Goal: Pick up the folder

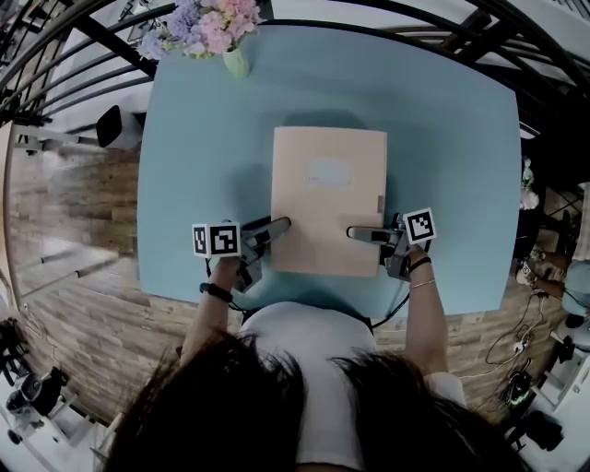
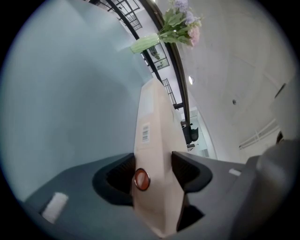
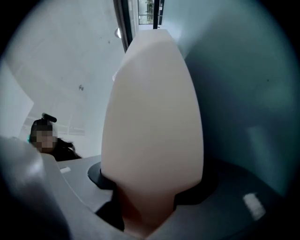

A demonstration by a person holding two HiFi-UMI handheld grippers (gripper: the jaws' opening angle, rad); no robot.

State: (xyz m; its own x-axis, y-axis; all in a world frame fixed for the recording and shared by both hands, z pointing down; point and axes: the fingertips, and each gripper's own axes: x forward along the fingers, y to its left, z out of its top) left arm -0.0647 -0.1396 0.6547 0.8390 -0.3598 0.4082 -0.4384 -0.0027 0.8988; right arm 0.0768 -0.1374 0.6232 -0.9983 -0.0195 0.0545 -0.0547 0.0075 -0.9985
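A pale peach folder (image 1: 328, 198) with a faint label on its cover is over the middle of the light blue table (image 1: 194, 166). My left gripper (image 1: 279, 224) is shut on its left edge near the front corner. In the left gripper view the folder (image 2: 152, 140) runs edge-on between the dark jaws, showing a barcode sticker and a round red snap. My right gripper (image 1: 355, 232) is shut on the right edge near the front. The folder (image 3: 154, 117) fills the gap between that gripper's jaws in the right gripper view. Whether the folder is off the table I cannot tell.
A pale green vase of pink and purple flowers (image 1: 207, 28) stands at the table's far left edge. Black railings curve behind the table. Wooden floor lies to the left with a chair (image 1: 115, 127). A person (image 3: 47, 136) appears far off in the right gripper view.
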